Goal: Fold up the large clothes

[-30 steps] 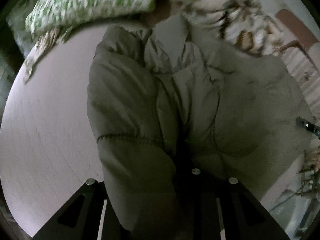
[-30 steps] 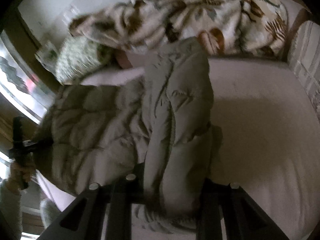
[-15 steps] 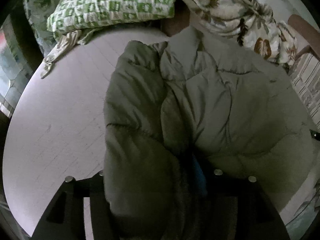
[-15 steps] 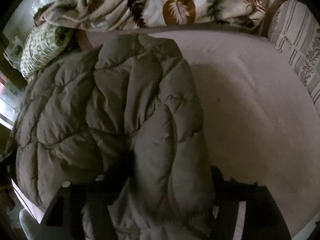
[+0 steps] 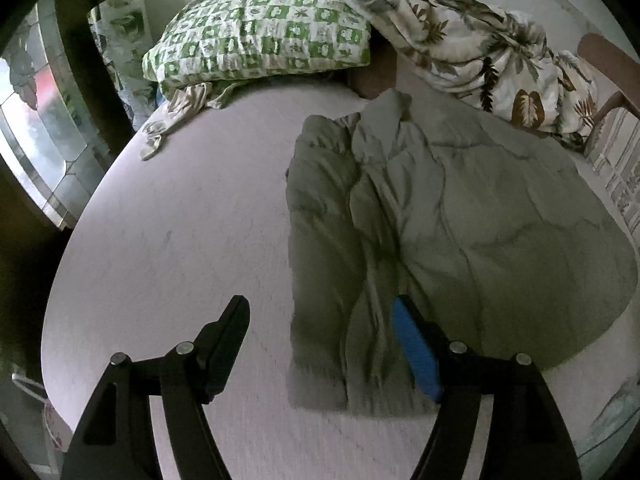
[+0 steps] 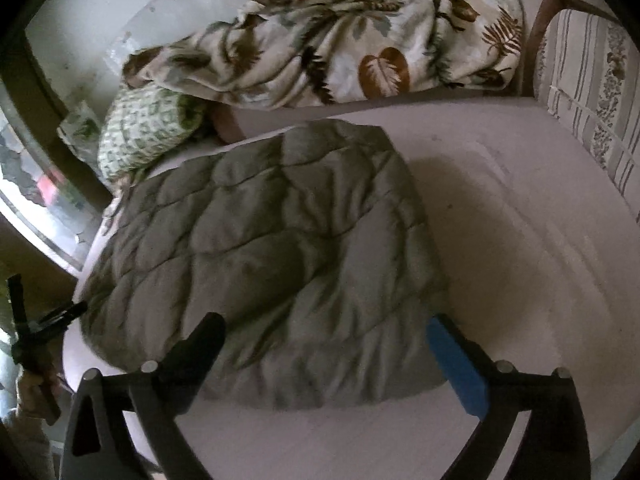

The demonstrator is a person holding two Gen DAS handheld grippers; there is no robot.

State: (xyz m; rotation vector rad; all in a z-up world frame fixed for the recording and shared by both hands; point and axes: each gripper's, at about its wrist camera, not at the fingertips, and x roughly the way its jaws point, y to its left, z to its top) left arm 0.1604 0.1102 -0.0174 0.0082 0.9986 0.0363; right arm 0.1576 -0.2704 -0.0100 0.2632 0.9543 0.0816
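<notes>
A grey-green quilted puffer jacket (image 5: 460,232) lies folded on a bed with a pale mattress sheet (image 5: 180,240). It sits toward the foot of the bed, with bare sheet open on both sides of it.

The left gripper (image 5: 320,308) has its two fingers spread wide and grips nothing. The folded sleeve edge of the jacket lies between those fingers. The blue-padded finger (image 5: 416,348) is at the jacket's surface, though whether it touches is unclear. The other, black finger is over bare sheet, just beside the jacket's edge.

The right gripper (image 6: 326,324) is also spread wide with nothing held. The near hem of the jacket (image 6: 280,248) lies between and below its fingers. Its blue-padded finger (image 6: 456,364) is at the jacket's right corner, and the black finger overlaps the hem's left part. Contact cannot be judged from here.

In the right wrist view the left gripper (image 6: 44,320) appears at the far left edge, beside the jacket's left side.

At the head of the bed, well apart from the jacket, lies a green-and-white checked pillow (image 5: 260,36). A crumpled leaf-print blanket (image 6: 340,44) lies next to the pillow, close behind the jacket's collar end. A striped cushion (image 6: 592,92) is at the right side of the bed.
</notes>
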